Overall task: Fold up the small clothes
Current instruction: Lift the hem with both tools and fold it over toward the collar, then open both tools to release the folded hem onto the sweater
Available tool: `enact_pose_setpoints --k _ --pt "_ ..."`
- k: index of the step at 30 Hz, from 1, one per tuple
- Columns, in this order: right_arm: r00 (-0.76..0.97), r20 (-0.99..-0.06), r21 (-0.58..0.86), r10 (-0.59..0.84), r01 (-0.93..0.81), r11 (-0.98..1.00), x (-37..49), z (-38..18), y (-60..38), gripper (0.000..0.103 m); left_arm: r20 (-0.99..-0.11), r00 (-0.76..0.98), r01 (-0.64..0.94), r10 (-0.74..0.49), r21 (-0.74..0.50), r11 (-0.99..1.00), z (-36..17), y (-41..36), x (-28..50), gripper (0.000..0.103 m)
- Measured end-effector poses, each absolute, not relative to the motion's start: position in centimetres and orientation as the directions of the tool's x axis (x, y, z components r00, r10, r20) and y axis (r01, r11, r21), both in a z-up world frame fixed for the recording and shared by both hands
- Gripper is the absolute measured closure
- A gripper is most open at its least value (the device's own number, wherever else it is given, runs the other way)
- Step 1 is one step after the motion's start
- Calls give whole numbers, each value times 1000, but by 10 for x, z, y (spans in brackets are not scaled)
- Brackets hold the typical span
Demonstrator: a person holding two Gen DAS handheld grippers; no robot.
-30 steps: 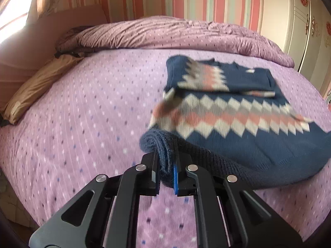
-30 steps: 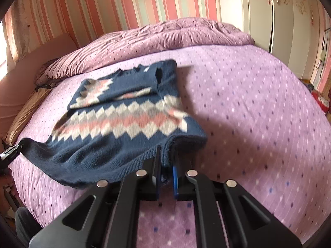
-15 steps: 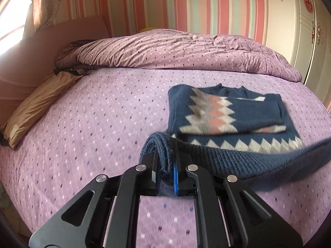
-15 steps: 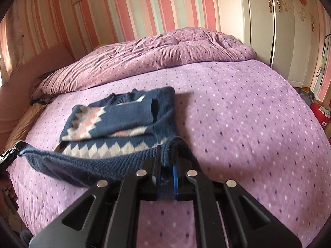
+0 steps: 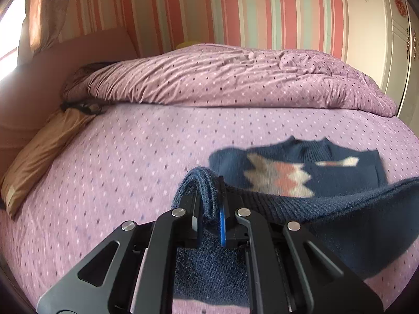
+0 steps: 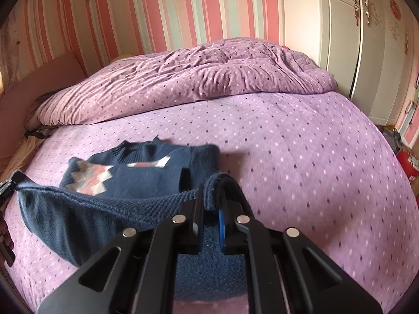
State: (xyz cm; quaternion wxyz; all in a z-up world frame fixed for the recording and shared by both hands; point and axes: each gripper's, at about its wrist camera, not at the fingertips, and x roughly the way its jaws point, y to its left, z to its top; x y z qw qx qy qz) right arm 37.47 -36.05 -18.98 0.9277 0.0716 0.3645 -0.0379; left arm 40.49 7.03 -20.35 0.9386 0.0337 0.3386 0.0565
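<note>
1. Left wrist view — looks from just behind the left tongs, angled down across the bed toward the striped wall.
2. Right wrist view — same downward slant along the right tongs, wardrobe at right.
3. Both share the sweater, duvet and wall.
</note>
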Motion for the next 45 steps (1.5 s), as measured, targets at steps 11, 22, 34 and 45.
enact_pose_setpoints --k 11,22,34,45 --pt "683 -729 84 -39 146 986 481 -222 -368 96 -657 729 -100 194 178 979 -239 55 501 95" --pt "601 -797 66 -63 190 980 542 -279 -368 94 -723 652 -124 227 194 973 -299 51 563 90" --pt "548 -830 20 -104 216 976 580 -304 -360 84 -703 623 -180 343 298 938 -317 46 601 25" --pt "581 -805 48 -119 263 964 594 -292 -374 3 -710 623 -175 329 283 943 -320 57 614 17"
